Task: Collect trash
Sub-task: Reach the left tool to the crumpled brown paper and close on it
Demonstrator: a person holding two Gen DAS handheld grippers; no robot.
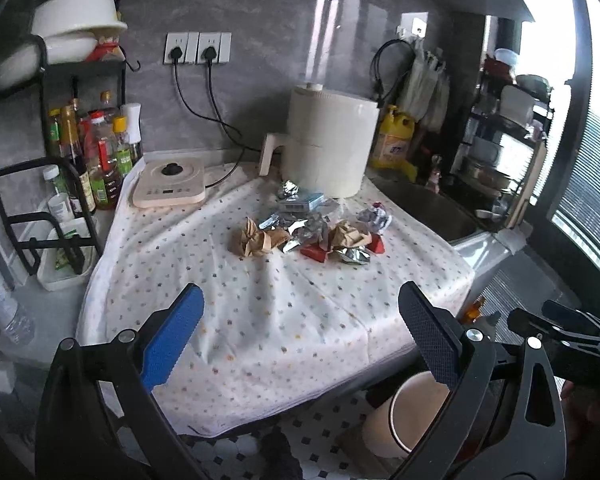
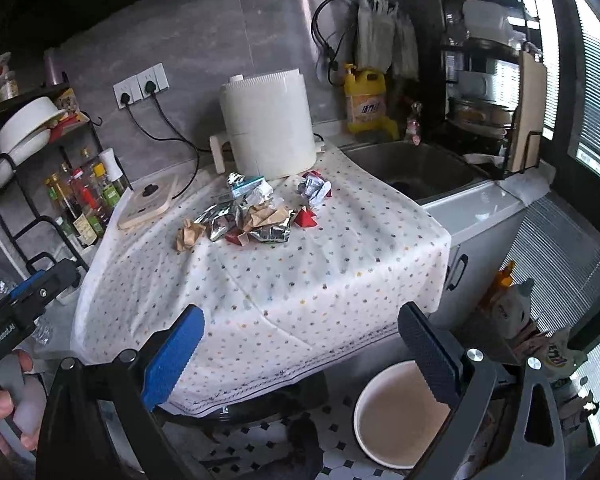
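A heap of trash (image 1: 312,236) (image 2: 252,216) lies on the dotted cloth (image 1: 260,312) (image 2: 284,280): crumpled brown paper (image 1: 256,240) (image 2: 190,234), silver foil wrappers (image 1: 354,256) (image 2: 272,234), red wrappers (image 1: 314,253) (image 2: 305,218) and a small blue box (image 1: 300,202) (image 2: 246,186). My left gripper (image 1: 300,336) hangs open over the cloth's near part, well short of the heap. My right gripper (image 2: 300,354) is open too, at the cloth's front edge. A white bin (image 1: 404,416) (image 2: 400,416) stands on the floor below, between both grippers.
A white air fryer (image 1: 328,140) (image 2: 268,124) stands behind the heap, an induction plate (image 1: 168,184) (image 2: 148,204) to its left, a bottle rack (image 1: 80,152) (image 2: 76,200) further left. The sink (image 1: 432,208) (image 2: 412,168) lies right. A hand (image 2: 8,412) holds the left gripper's handle.
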